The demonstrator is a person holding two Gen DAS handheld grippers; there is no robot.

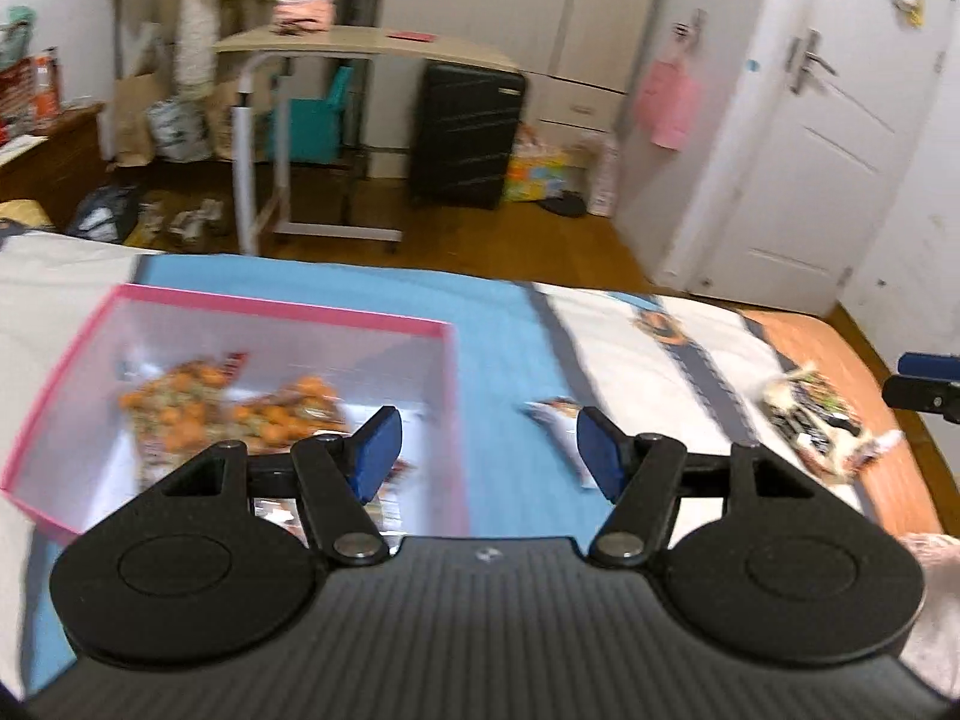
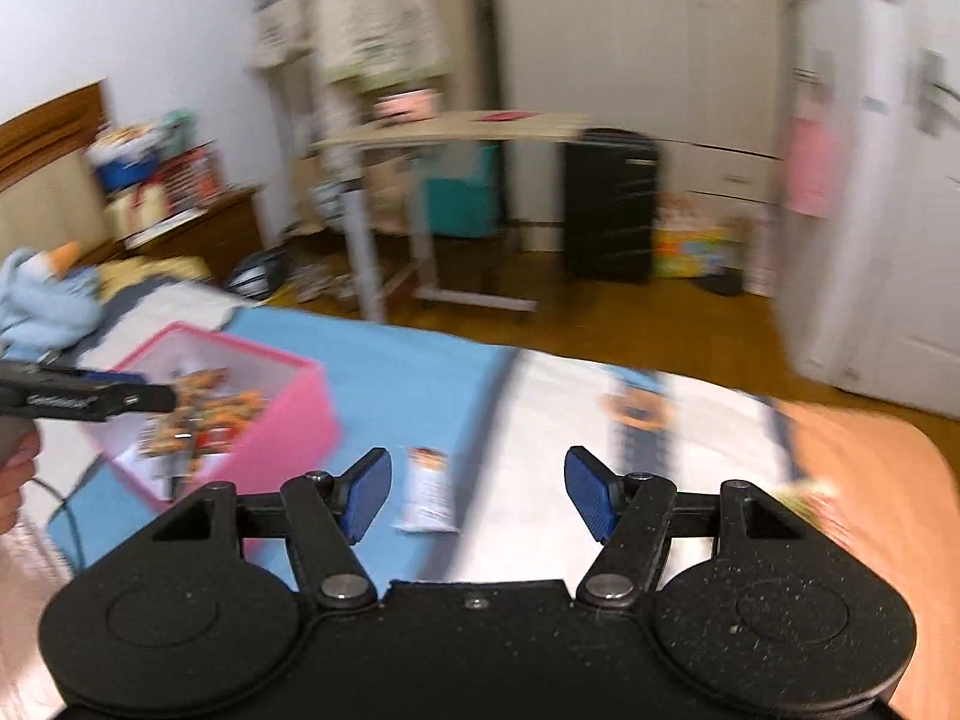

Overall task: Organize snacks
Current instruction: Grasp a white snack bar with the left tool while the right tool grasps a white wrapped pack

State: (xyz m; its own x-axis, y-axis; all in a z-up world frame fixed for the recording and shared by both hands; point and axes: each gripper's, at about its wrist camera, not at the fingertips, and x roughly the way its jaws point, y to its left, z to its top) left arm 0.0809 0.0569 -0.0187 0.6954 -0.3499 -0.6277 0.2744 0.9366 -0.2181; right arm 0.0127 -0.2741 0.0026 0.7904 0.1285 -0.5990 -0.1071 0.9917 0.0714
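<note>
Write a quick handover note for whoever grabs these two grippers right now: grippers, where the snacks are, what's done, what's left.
Left gripper: open, empty, by the pink box.
Right gripper: open, empty, above the bed.
Done: orange snack packs lie in the box.
Left: white snack packet on the bed beside the box; dark snack packet further right on the orange sheet. Both go in the box.

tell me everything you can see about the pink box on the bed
The pink box is an open, lidless rectangular box that looks like cardboard, pink on the outside and rim, white inside. It sits flat on the blue part of the bed cover. Inside lie several snack packets printed in orange, blurred by motion. In the right wrist view the left tongs reach over its open top; whether they touch anything is unclear. A white snack packet lies apart on the cover.
</note>
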